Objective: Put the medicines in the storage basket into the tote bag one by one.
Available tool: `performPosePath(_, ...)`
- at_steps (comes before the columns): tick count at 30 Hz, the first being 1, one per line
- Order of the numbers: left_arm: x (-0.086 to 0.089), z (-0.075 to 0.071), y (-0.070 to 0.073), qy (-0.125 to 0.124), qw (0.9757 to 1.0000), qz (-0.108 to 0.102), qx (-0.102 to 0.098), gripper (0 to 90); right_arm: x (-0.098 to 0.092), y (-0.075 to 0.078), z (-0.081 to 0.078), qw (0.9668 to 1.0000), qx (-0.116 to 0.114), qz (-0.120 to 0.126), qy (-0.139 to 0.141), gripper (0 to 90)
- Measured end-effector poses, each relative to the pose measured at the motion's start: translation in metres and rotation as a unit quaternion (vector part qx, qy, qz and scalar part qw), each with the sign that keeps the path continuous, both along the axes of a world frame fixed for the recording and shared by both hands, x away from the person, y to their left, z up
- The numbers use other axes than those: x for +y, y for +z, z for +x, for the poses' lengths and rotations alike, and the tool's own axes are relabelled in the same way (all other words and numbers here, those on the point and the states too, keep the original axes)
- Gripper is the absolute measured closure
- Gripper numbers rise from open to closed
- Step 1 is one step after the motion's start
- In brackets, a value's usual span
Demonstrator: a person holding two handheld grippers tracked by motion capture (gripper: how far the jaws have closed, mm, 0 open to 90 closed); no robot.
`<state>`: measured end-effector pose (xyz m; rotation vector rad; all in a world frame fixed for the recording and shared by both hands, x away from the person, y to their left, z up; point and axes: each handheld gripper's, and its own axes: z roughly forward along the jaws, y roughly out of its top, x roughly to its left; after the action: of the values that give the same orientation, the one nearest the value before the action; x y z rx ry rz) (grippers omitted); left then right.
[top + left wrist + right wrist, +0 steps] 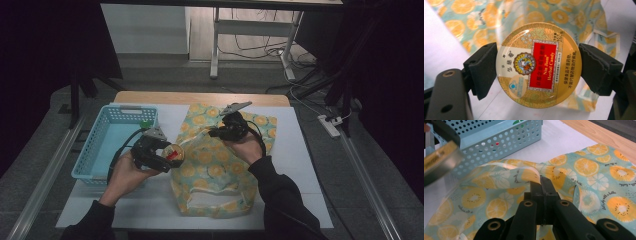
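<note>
A round gold tin of herbal candy [539, 65] with a red label is clamped between the two black pads of my left gripper [172, 155], which is shut on its rim. In the high view the candy tin [173, 153] hangs just left of the orange-print fabric bag [215, 165], above the bag's raised edge. My right gripper [216, 133] is shut on a fold of the bag's rim [534, 176] and holds it lifted off the table. In the right gripper view the tin's edge [439, 161] shows blurred at the upper left.
A light blue perforated basket [100, 145] stands at the left on the white sheet, with a small green item [145, 123] at its far corner. The wooden table edge [200, 97] runs along the back. Floor cables and a power strip [330, 125] lie beyond.
</note>
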<state>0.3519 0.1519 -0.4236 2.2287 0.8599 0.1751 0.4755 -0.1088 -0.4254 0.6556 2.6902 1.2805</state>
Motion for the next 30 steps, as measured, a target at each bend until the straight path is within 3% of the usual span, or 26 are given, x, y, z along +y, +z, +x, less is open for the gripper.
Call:
performPosePath(17, -0.068, 0.023, -0.017, -0.049, 0.9986, 0.016, 0.005, 20.4, -0.002, -0.005, 0.007, 1.0, -0.003, -0.002, -0.004, 90.0)
performPosePath(30, -0.103, 0.05, -0.039, -0.054, 0.9978, 0.036, 0.007, 20.4, -0.007, -0.01, 0.015, 0.9999, 0.0, 0.0, -0.014, 90.0)
